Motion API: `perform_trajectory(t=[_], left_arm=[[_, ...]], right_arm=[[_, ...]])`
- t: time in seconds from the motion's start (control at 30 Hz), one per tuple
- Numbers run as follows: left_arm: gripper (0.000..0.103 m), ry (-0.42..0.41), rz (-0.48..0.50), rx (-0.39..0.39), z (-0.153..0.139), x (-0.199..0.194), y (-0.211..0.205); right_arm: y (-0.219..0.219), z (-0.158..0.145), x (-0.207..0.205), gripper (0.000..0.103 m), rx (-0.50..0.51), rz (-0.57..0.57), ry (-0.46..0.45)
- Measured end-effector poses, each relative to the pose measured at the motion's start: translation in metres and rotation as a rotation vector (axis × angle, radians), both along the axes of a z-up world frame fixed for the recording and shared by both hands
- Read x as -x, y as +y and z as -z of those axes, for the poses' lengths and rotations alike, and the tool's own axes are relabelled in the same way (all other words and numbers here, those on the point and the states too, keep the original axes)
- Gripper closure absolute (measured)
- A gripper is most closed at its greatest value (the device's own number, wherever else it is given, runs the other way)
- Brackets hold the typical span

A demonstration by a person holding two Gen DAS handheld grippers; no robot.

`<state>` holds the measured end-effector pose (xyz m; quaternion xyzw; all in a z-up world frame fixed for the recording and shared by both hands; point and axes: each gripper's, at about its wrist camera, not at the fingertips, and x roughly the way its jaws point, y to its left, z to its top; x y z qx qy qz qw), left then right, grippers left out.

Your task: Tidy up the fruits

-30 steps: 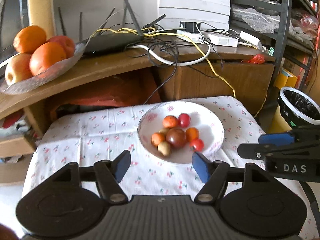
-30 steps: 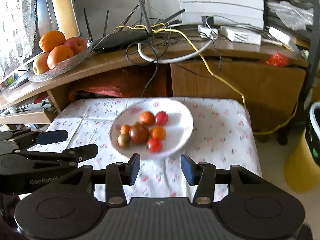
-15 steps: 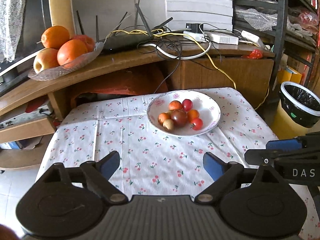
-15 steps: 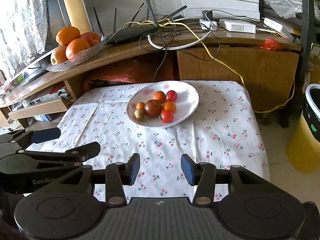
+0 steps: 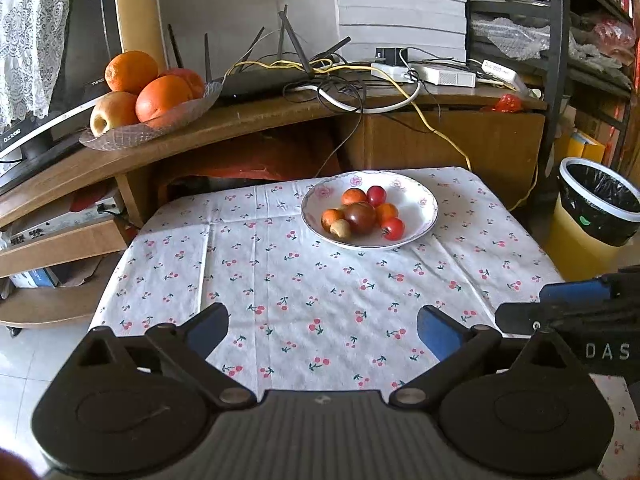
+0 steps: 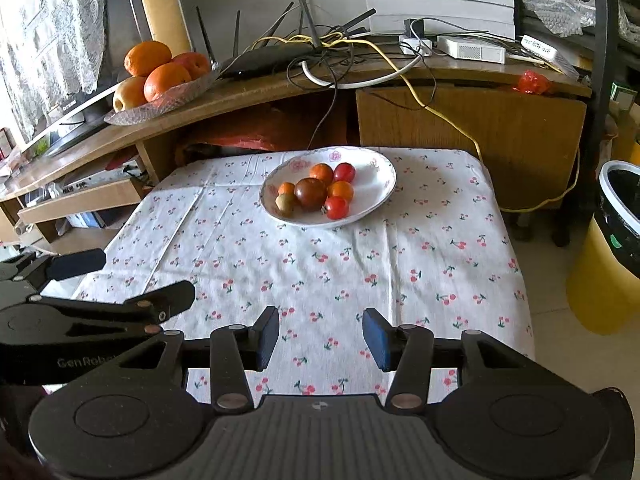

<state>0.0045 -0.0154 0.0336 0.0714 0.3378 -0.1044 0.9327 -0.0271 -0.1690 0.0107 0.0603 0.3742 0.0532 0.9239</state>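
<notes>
My left gripper (image 5: pixel 322 330) gaped wide and empty over the bench's (image 5: pixel 280 280) near edge. My right gripper (image 6: pixel 320 338) was half open, empty. The plate (image 5: pixel 418 204) of fruit (image 5: pixel 360 217) sat near the far edge.

Right gripper (image 6: pixel 321 334) gapes empty, well short of fruit plate (image 6: pixel 376 196)

A low surface draped in a white cherry-print cloth (image 5: pixel 304 280) carries 1 white floral-rimmed plate (image 5: pixel 420 200) near its far edge. Behind it, a curved wooden shelf (image 5: pixel 248 120) holds a clear glass dish (image 5: pixel 160 130), a black router (image 5: pixel 260 80) and tangled cables (image 5: pixel 344 96).
</notes>
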Motion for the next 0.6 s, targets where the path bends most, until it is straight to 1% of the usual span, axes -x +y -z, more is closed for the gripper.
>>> perform_trajectory(t=[0.6], left_arm=[[0.0,-0.002,0.008,-0.015,0.002,0.022,0.0]], right_arm=[[0.003,0.001,0.017,0.059,0.016,0.004,-0.007]])
